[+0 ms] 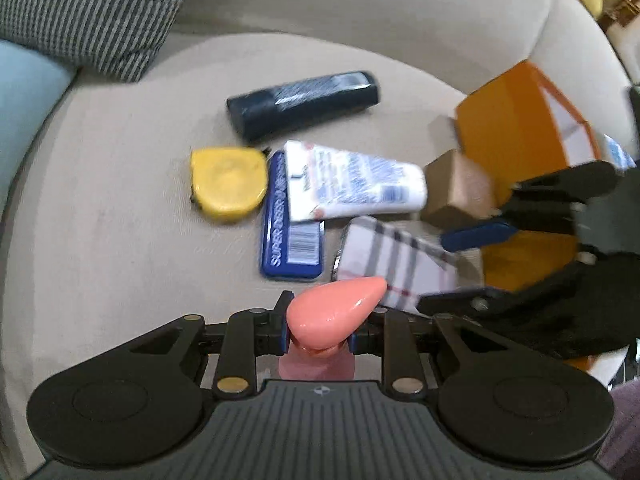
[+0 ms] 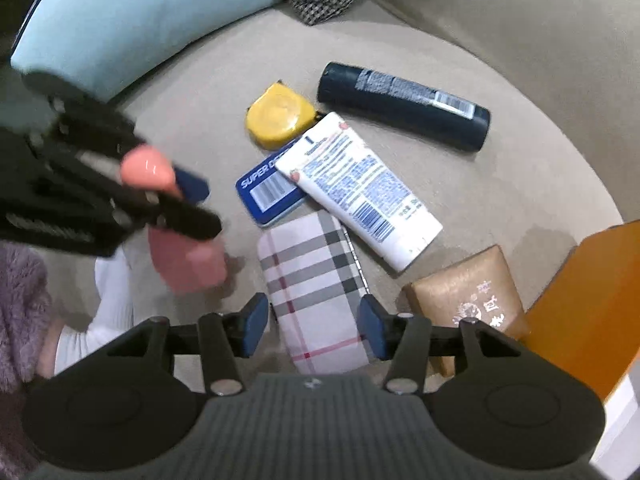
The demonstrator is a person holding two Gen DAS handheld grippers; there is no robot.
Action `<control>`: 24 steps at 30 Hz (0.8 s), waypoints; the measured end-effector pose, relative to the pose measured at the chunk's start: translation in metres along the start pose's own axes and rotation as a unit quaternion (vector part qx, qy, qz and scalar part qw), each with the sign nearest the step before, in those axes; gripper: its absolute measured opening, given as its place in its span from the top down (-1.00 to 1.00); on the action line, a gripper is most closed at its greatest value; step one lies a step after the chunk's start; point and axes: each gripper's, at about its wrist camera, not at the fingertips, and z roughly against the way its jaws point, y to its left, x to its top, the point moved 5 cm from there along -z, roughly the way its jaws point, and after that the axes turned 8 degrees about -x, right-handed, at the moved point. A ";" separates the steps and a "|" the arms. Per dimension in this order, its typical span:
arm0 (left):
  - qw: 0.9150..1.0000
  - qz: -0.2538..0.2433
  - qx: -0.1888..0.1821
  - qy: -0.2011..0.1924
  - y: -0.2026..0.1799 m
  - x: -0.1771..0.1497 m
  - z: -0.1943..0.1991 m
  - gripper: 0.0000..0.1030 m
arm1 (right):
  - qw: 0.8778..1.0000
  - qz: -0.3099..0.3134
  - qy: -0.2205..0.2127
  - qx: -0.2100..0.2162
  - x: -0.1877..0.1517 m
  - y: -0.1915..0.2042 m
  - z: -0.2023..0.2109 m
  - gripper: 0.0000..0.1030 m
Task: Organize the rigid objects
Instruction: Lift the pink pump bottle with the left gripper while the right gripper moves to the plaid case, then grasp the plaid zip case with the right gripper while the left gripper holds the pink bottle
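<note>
The pink bottle is sitting clamped between the closed fingers of the left gripper, held above the beige cushion. Just beside it, the right gripper is hanging with its fingers apart around the plaid case, pads not touching. A white tube, blue tin, yellow tape measure, dark bottle, brown box and orange box are lying nearby.

- Your open room is the bare beige cushion at left of the left wrist view.
- At centre, yellow tape measure, blue tin, white tube and plaid case crowd together, touching.
- The orange box blocks the right edge.
</note>
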 end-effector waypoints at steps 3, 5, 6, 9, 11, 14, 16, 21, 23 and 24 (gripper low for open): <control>1.000 0.005 0.004 -0.030 0.005 0.002 -0.007 0.45 | 1.000 0.005 -0.007 0.006 -0.006 0.012 0.008 -0.01; 0.999 0.019 0.012 -0.037 0.008 0.004 -0.010 0.45 | 1.000 0.011 -0.010 -0.004 -0.008 0.018 0.005 0.00; 0.999 0.032 0.016 -0.036 0.010 0.003 -0.011 0.44 | 1.000 0.014 -0.011 -0.009 -0.008 0.020 0.004 0.00; 0.998 0.045 0.015 -0.034 0.016 -0.003 -0.016 0.29 | 1.000 0.020 -0.007 -0.020 -0.008 0.024 -0.001 0.00; 0.998 0.041 0.022 -0.030 0.018 -0.006 -0.018 0.15 | 0.999 0.027 -0.003 -0.034 -0.007 0.027 -0.006 -0.01; 0.998 0.051 0.024 -0.035 0.020 -0.009 -0.019 -0.16 | 0.997 0.053 -0.005 -0.053 -0.006 0.033 -0.012 -0.14; 0.998 0.045 0.017 -0.034 0.018 -0.009 -0.019 0.14 | 0.996 0.068 -0.005 -0.063 -0.007 0.038 -0.013 -0.17; 0.998 0.036 0.039 -0.015 0.017 -0.012 -0.017 0.53 | 0.992 0.096 -0.008 -0.078 -0.009 0.042 -0.017 -0.28; 0.998 0.043 0.028 -0.020 0.015 -0.011 -0.010 0.35 | 0.991 0.103 -0.009 -0.087 -0.010 0.042 -0.019 -0.33; 0.998 0.047 0.022 -0.023 0.015 -0.010 -0.006 0.30 | 0.990 0.105 -0.009 -0.091 -0.009 0.042 -0.020 -0.34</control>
